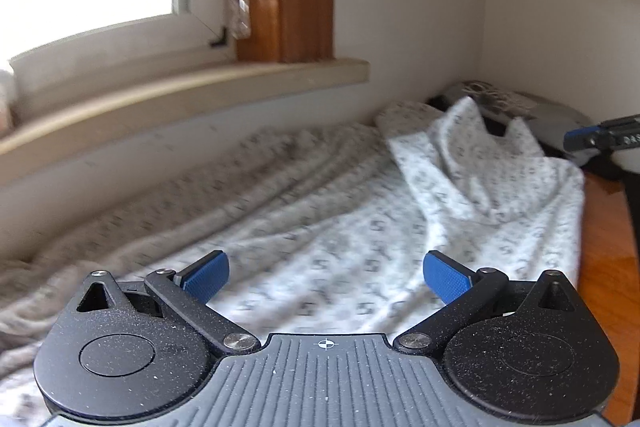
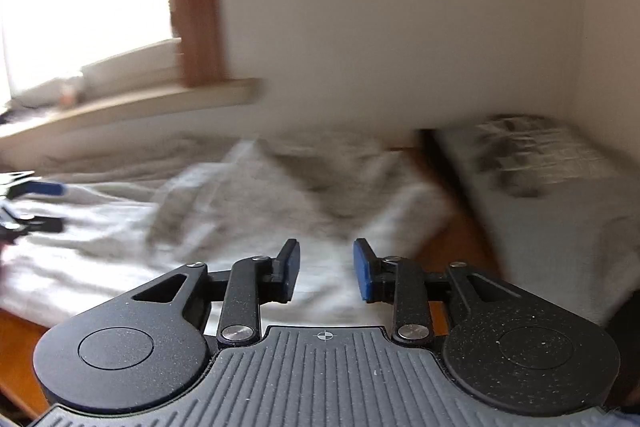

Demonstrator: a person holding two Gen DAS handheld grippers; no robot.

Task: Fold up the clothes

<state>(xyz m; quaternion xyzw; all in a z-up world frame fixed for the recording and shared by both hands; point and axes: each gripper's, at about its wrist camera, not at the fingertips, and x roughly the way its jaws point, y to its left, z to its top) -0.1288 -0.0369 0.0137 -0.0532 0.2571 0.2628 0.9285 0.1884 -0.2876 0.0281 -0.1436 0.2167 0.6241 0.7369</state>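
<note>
Two grippers, left gripper [image 1: 326, 277] and right gripper [image 2: 326, 269], jaws apart, empty, above patterned garment [image 1: 340, 227]; wooden table edge [image 1: 604, 259] exposed beside it.

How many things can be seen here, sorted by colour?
White patterned: 1, the garment
Grey: 1, the flat grey object in the corner
Black with blue fingers: 2, the left gripper and right gripper
Brown wood: 1, the table
Total: 5

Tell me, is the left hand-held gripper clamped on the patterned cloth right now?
No, the left hand-held gripper has its blue pads spread wide apart with nothing between them, hovering over the patterned cloth.
</note>
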